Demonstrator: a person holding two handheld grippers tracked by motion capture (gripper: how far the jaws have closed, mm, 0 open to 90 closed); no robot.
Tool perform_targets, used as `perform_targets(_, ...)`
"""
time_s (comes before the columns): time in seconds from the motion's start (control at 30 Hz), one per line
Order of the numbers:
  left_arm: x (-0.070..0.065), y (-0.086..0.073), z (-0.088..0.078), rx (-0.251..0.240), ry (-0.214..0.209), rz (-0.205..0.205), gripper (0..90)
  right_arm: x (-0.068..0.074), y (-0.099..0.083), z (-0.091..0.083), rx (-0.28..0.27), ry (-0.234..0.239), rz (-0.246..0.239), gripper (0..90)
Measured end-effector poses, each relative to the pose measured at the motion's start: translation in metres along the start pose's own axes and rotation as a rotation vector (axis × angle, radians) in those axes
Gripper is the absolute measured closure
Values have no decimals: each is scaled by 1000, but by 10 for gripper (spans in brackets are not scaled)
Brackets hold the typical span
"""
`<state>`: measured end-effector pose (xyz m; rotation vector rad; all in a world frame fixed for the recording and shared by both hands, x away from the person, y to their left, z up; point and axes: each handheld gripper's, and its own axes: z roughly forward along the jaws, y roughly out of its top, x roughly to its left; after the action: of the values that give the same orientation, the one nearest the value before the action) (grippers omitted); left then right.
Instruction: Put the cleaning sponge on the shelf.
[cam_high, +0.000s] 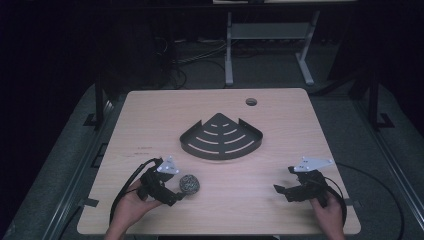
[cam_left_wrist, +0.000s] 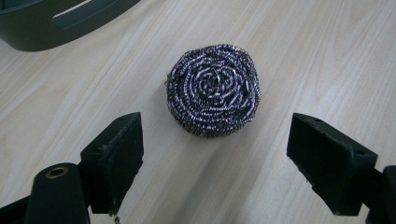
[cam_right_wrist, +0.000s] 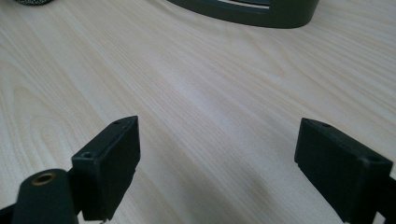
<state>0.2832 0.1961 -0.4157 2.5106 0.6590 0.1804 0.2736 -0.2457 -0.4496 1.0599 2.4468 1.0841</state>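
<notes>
High view: scouring pad (cam_high: 189, 184) low on the surface (cam_high: 280, 125) at 7 o'clock, corner rack (cam_high: 221, 138) at centre. Left hand-held gripper (cam_high: 179, 196) touching or nearly touching the pad, right hand-held gripper (cam_high: 281, 192) waiting at 5 o'clock, apart.

Left gripper view: jaws spread wide, pad just ahead. Reach stage, likely; next, forward, then close. Round, flat-lying, no long axis.

Right gripper view: jaws apart, nothing between.

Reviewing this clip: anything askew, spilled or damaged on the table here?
Nothing stands out. The steel scourer sits intact on the table, just ahead of the open left tool. The dark corner tray lies flat. The right tool is open over bare wood.
</notes>
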Motion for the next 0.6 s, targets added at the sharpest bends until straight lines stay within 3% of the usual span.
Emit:
perform_targets(0.33,2,6,10,21,-18,3,181,0,0,0,-1,3,0,138)
perform_targets(0.6,1,12,18,37,-7,14,185,-1,0,1,-3,7,-3,138)
